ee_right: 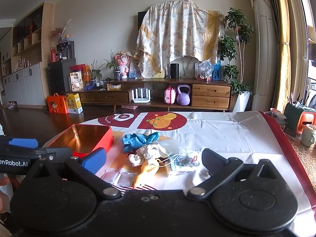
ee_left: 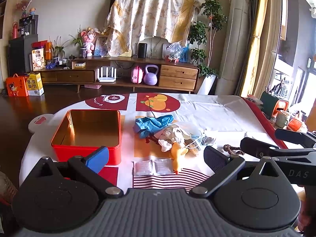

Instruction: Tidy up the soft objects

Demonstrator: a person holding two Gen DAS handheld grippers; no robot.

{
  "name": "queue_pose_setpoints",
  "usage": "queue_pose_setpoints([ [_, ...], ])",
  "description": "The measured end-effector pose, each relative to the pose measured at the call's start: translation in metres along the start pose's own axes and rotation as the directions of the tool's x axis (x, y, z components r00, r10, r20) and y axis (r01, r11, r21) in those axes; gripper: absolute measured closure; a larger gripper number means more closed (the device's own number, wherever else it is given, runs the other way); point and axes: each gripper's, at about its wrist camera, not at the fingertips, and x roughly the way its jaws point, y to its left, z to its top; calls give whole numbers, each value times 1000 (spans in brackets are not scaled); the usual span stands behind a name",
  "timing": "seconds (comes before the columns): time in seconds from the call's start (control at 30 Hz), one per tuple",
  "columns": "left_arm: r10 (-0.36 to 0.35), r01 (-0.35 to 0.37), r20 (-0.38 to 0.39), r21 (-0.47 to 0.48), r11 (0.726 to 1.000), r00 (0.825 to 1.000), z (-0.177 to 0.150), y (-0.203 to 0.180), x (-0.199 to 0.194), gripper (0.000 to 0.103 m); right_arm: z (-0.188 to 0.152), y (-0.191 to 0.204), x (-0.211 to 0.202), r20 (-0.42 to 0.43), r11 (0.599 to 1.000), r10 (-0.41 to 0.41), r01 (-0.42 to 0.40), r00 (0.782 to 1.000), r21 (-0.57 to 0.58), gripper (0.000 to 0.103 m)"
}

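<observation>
both hand-held grippers hung released over the table's near edge. the pile of soft things (ee_left: 173, 136) lay straight ahead of the left hand-held gripper (ee_left: 156, 158), the red tin (ee_left: 86, 150) to its left; the right hand-held gripper (ee_right: 152, 163) sat about equally near.

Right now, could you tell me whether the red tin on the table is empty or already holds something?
Empty: the red tin has no lid on, and its bare gold floor and walls show nothing inside.
</observation>
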Motion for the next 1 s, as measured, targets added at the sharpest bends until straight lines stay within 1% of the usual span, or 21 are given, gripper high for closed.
queue_pose_setpoints([
  [1.0,1,-1,-3,-6,1000,1000,0,0,-4,0,1,1,-1,-4,1000,-1,1,1000,-3,0],
])
